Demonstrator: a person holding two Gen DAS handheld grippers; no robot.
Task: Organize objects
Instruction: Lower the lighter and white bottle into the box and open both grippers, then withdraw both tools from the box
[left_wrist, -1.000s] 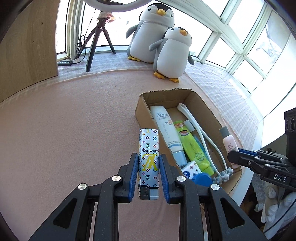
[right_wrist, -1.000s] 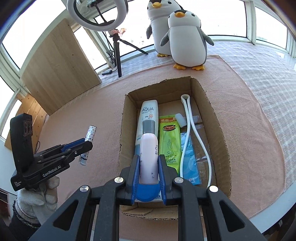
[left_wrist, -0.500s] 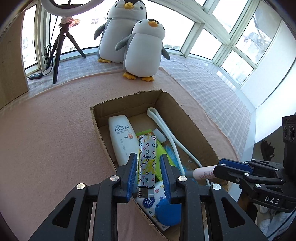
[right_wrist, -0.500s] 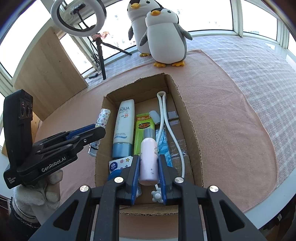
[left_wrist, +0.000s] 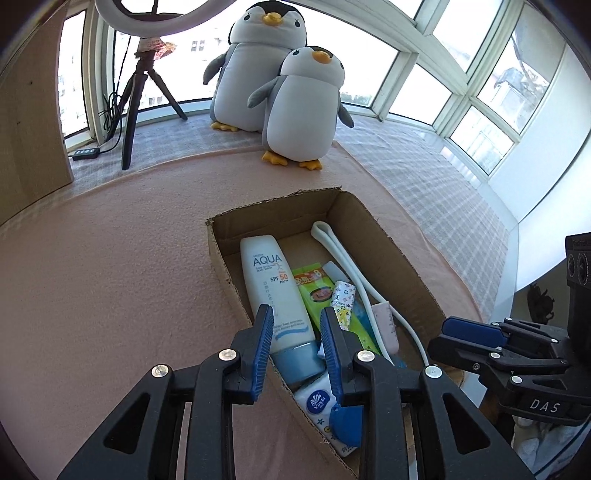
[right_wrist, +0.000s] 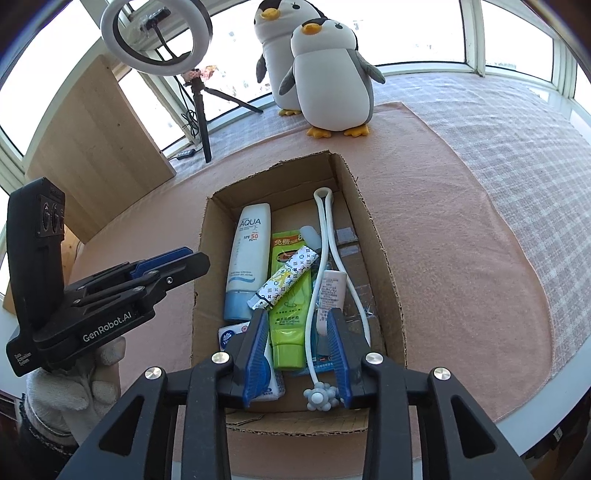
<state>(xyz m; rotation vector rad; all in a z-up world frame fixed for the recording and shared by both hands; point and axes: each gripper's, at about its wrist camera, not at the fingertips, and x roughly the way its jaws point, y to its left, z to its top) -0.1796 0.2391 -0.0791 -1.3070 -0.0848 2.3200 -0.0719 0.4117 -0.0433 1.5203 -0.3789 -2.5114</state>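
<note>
1. The left gripper (left_wrist: 295, 343) hung over the cardboard box (right_wrist: 373, 236), its jaws apart with nothing between them.
2. The right gripper (right_wrist: 297, 347) had its jaws opening, likewise empty; the pink bottle (right_wrist: 332, 291) lay inside the box beside the patterned tube (right_wrist: 284, 282).
3. Both items looked light and smooth, probably slippery; a mid-body pinch would likely suit them.

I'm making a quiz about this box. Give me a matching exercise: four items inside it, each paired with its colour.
Things:
1. AQUA sunscreen tube
2. long looped cord
3. small lotion bottle
4. flat squeeze tube under the patterned lighter

Colours:
a. pale pink
b. lime green
c. white with a blue cap
d. plain white

Pairs: 1-c, 2-d, 3-a, 4-b
</note>
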